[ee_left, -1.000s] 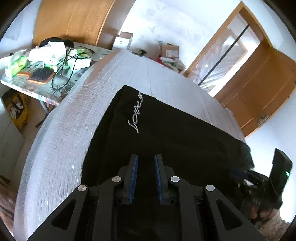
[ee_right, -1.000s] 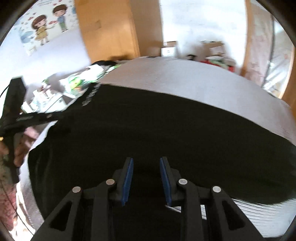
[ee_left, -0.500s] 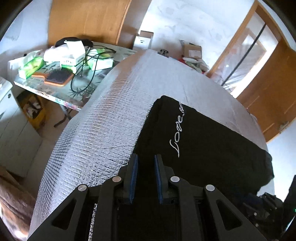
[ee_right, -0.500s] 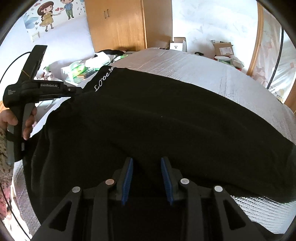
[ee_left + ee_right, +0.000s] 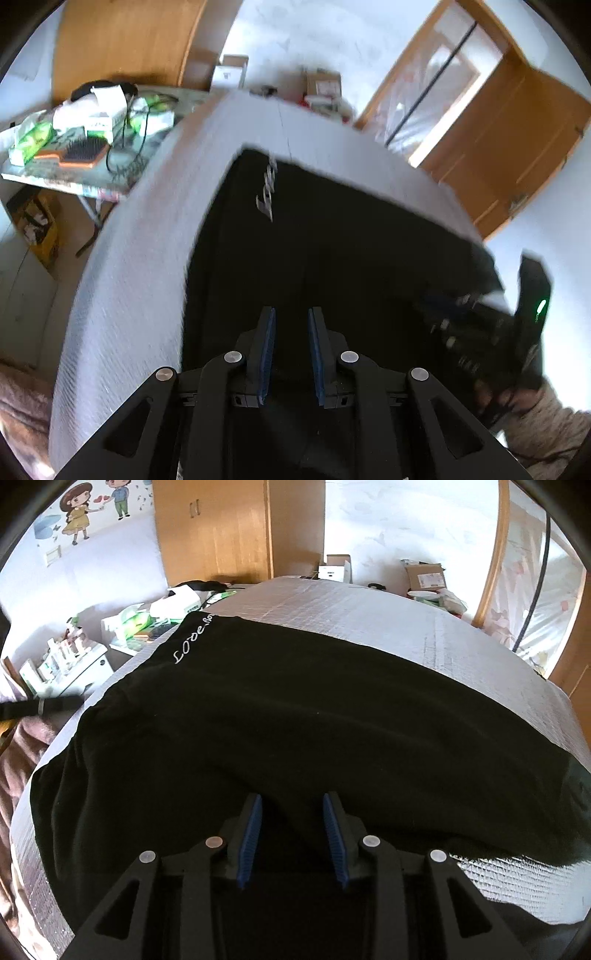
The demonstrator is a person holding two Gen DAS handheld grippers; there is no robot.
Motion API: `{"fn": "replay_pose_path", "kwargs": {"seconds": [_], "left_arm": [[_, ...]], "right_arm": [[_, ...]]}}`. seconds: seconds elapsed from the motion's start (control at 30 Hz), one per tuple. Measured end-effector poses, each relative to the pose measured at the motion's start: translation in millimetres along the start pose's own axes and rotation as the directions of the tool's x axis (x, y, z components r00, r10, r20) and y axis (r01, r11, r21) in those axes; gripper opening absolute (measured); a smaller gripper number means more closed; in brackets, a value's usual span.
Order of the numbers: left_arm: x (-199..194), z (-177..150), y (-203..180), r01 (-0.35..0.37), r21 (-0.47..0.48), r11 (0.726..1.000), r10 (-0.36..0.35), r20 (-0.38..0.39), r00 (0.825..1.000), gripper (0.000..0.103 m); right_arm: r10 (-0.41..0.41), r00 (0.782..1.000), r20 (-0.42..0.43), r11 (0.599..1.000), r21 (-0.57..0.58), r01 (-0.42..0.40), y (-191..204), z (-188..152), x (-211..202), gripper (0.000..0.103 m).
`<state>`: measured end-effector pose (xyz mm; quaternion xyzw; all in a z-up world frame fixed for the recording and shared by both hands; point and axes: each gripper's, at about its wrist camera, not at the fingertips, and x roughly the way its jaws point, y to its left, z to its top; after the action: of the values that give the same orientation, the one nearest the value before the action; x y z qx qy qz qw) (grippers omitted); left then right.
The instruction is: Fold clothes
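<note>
Through your left wrist camera, the left gripper [image 5: 291,321] hangs over the black garment [image 5: 332,266], which lies spread on the silver quilted surface [image 5: 125,266]. Your blue pads [image 5: 266,350] stand a narrow gap apart, and only dark cloth shows in that gap; whether any fabric is pinched there, you cannot tell from this blurred view. The garment's left edge runs just left of your fingers, with bare quilted surface beyond it. Its far corner, bearing white script lettering [image 5: 267,192], sits ahead of the fingertips and slightly left. At the right edge of this view, your other hand [image 5: 517,398] holds the right gripper [image 5: 447,306] down at the garment's right side.

Through your right wrist camera, the right gripper [image 5: 291,805] points down over the near part of the black garment [image 5: 295,720]. Its jaws have just been opening; the blue pads [image 5: 249,842] now stand clearly spread, with nothing pressed between them, only the cloth lying below. The garment stretches wide across the silver surface [image 5: 369,616], from the left rim of it to the right, and a fold ridge runs across just ahead of your fingertips. The white lettering [image 5: 192,642] sits at the far left corner, well away from the gripper. A strip of bare quilted surface shows to the right of your right finger, under the garment's near edge. A cluttered side table [image 5: 85,664] stands beyond the left edge.
</note>
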<state>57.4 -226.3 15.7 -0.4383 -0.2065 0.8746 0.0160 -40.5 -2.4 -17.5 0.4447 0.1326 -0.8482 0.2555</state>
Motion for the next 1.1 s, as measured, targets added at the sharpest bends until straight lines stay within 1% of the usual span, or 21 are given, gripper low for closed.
{"fn": "replay_pose_path", "kwargs": {"seconds": [0.07, 0.13, 0.3, 0.37, 0.43, 0.57, 0.63, 0.77, 0.87, 0.93, 1.0, 1.1], "left_arm": [[6.5, -10.8, 0.5, -0.071, -0.003, 0.997, 0.071, -0.023, 0.997, 0.019], [8.4, -17.8, 3.6, -0.083, 0.014, 0.996, 0.084, -0.032, 0.996, 0.019], [1.4, -18.8, 24.3, -0.033, -0.068, 0.997, 0.032, -0.021, 0.999, 0.019], [-2.3, -22.0, 30.4, -0.012, -0.101, 0.995, 0.011, -0.009, 1.000, 0.019], [-3.4, -26.2, 31.4, 0.003, -0.113, 0.994, -0.003, -0.002, 1.000, 0.019], [-4.4, -26.1, 31.2, 0.008, -0.113, 0.994, -0.008, -0.003, 1.000, 0.019], [-4.4, -25.5, 31.2, 0.010, -0.114, 0.993, -0.010, -0.006, 1.000, 0.019], [-6.5, -20.6, 25.3, -0.029, -0.076, 0.997, 0.027, -0.017, 0.999, 0.019], [-12.4, -13.4, 23.9, -0.058, -0.066, 0.996, 0.058, 0.010, 0.998, 0.019], [-13.0, -8.6, 23.1, -0.036, -0.067, 0.997, 0.038, 0.021, 0.999, 0.019], [-8.6, -6.2, 18.2, -0.031, -0.051, 0.998, 0.032, 0.018, 0.999, 0.019], [0.8, -2.3, 14.1, -0.030, -0.037, 0.999, 0.030, 0.007, 1.000, 0.019]], "right_arm": [[0.003, 1.000, -0.008, 1.000, 0.013, -0.003, -0.9, 0.0, -1.7, 0.035], [0.004, 1.000, -0.008, 1.000, 0.018, -0.004, -2.1, -1.9, -4.8, 0.035], [-0.007, 1.000, -0.006, 1.000, 0.031, 0.007, -8.2, -9.0, -12.5, 0.035], [0.009, 1.000, 0.007, 1.000, 0.030, -0.009, -8.8, -12.9, -21.2, 0.035], [0.035, 0.999, 0.012, 0.999, 0.024, -0.035, -7.4, -17.7, -27.2, 0.035], [0.059, 0.998, -0.014, 0.998, 0.023, -0.058, -5.1, -29.2, -26.8, 0.035], [0.058, 0.998, -0.012, 0.998, 0.025, -0.057, -5.1, -33.0, -25.6, 0.035], [0.069, 0.998, -0.008, 0.997, 0.023, -0.069, -5.5, -30.4, -30.4, 0.035], [0.077, 0.997, 0.011, 0.997, 0.020, -0.077, -6.7, -26.7, -35.7, 0.035], [0.090, 0.996, 0.030, 0.996, 0.020, -0.090, -6.7, -24.2, -37.0, 0.035], [0.094, 0.995, 0.016, 0.995, 0.022, -0.094, -4.8, -23.4, -31.9, 0.035], [0.077, 0.997, -0.006, 0.997, 0.013, -0.077, 2.1, -28.6, -22.6, 0.036]]}}
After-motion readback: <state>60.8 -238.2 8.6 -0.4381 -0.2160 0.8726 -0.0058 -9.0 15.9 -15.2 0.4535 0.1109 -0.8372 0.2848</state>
